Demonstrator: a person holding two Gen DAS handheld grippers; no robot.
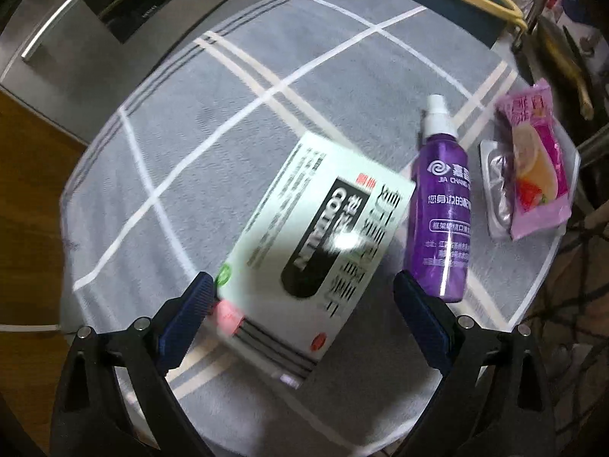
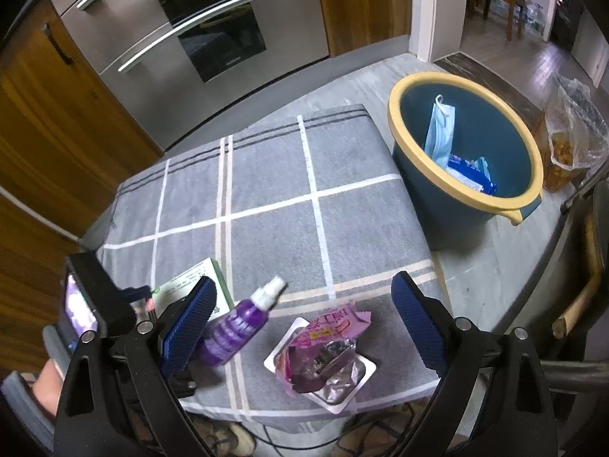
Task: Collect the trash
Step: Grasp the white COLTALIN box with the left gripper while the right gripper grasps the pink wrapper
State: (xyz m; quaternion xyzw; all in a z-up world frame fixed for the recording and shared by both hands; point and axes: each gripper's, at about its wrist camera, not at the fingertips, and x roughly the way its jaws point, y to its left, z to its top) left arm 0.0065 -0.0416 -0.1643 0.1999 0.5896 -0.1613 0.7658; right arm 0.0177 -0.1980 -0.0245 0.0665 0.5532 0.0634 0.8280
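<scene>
A white medicine box point(image 1: 316, 224) lies on the grey checked cloth point(image 1: 228, 114). My left gripper point(image 1: 304, 304) is open and hangs over the box's near end, fingers apart on either side. A purple spray bottle point(image 1: 443, 198) lies just right of the box. A pink snack wrapper point(image 1: 536, 167) rests on a clear plastic tray point(image 1: 495, 194) further right. In the right wrist view my right gripper point(image 2: 306, 310) is open above the wrapper point(image 2: 323, 346) and tray point(image 2: 342, 388); the bottle point(image 2: 236, 323) and box point(image 2: 194, 289) lie to its left.
A blue bin with a yellow rim point(image 2: 468, 152) stands on the table's far right, holding a face mask point(image 2: 441, 133) and a blue packet. A plastic bag with food point(image 2: 571, 141) sits behind it. An oven point(image 2: 190, 30) and wooden cabinets stand beyond the table.
</scene>
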